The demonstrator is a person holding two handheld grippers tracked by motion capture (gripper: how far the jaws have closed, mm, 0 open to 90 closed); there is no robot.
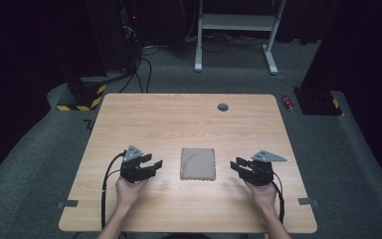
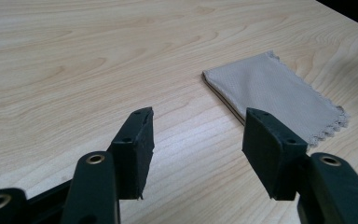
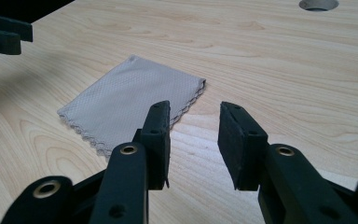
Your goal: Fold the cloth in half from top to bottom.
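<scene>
Near edge, high view: two forearms enter from the bottom. The left gripper [image 1: 155, 164] sits at about 8 o'clock on the table [image 1: 144, 114], the right gripper [image 1: 236, 165] at about 4 o'clock, both pointing inward. Each has its jaws apart with nothing between them; the left gap looks wider in the gripper views.

Centre of the table: a folded beige cloth [image 1: 198, 164] lies flat between the two grippers, touching neither.

The left gripper view shows the cloth [image 2: 279, 95] at 2 o'clock with its layered fold edge and scalloped hem. The right gripper view has the cloth [image 3: 121, 100] at 10 o'clock.

Far side: a round grommet hole [image 1: 223, 107] at 12 o'clock; beyond, a white desk frame [image 1: 236, 22] on grey floor.
</scene>
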